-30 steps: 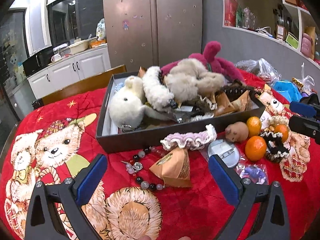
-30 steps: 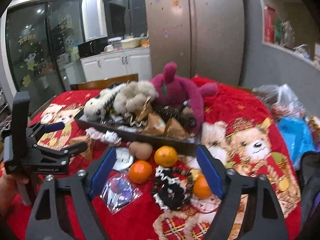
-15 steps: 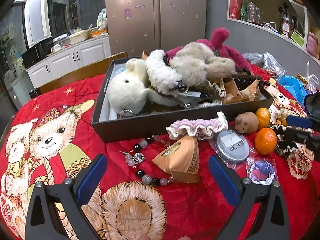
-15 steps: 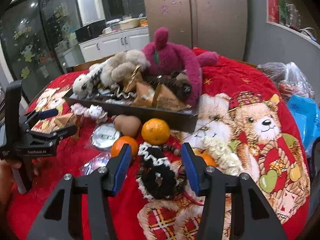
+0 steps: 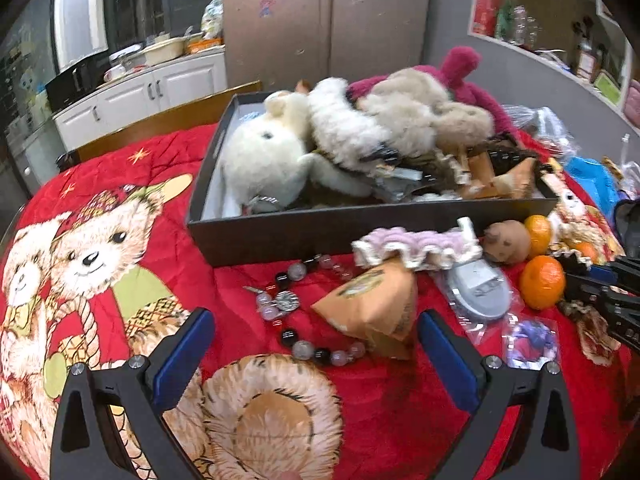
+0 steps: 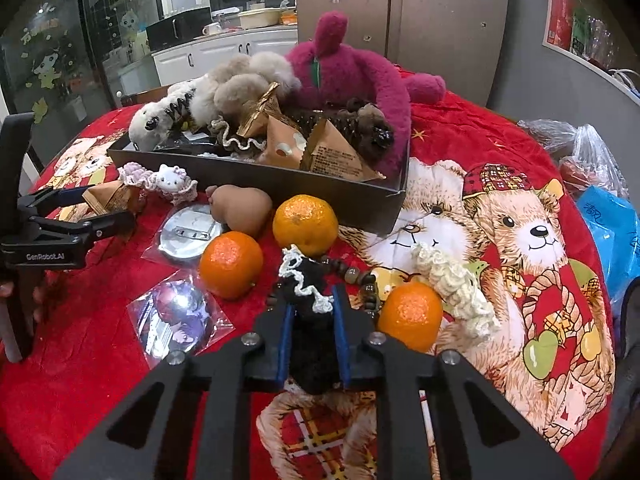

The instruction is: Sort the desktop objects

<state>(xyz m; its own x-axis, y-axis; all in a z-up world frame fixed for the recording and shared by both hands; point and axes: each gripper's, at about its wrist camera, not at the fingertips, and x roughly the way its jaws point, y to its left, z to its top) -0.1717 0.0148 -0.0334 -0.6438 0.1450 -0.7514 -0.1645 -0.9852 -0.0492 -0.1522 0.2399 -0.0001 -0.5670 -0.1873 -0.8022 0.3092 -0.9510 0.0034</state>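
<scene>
"GenRobot.AI" printed on left gripper (image 6: 108,220), jaws wide apart, holding nothing. Right gripper (image 6: 312,320) jaws clamped on black scrunchie (image 6: 308,292) beside oranges (image 6: 231,264).

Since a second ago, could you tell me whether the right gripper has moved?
Yes. The right gripper has advanced toward the dark tray and closed on the black scrunchie; before, it stood open, farther back.
</scene>
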